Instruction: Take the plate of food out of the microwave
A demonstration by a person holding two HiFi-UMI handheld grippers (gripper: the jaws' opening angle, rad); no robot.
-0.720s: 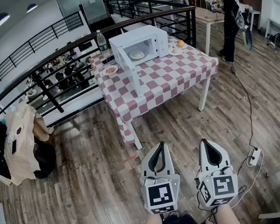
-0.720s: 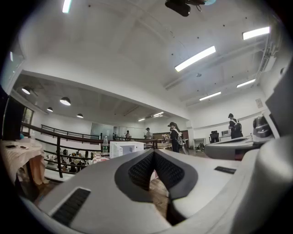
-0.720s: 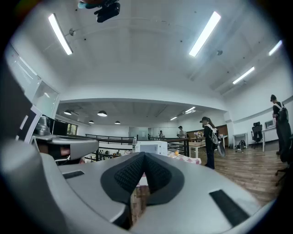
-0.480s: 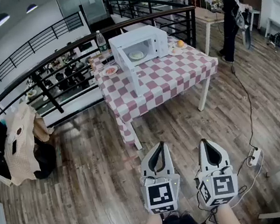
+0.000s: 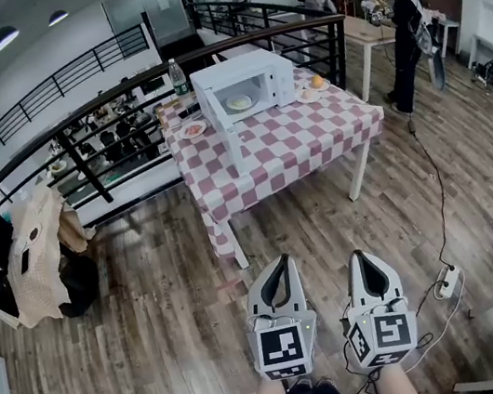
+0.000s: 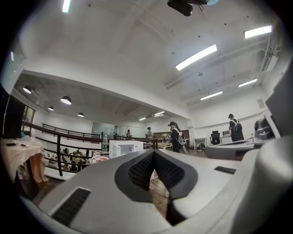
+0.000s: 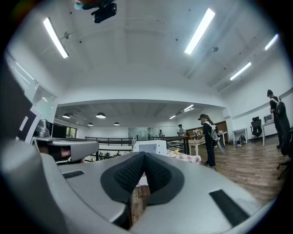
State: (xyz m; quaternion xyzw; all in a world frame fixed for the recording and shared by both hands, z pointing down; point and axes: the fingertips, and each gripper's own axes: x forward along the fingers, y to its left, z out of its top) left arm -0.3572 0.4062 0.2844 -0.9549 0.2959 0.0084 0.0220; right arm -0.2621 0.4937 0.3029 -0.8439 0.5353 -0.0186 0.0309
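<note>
Our left gripper and right gripper are both clenched on nothing, pads pressed together, side by side and pointing level. Compared with the earlier frames the jaws are just as tight, and both grippers sit only a touch lower in the head view. Well ahead of the jaws, on the checked table, the white microwave stands with its door swung open. Inside lies the plate of food, small and white, holding a pale yellowish heap.
</note>
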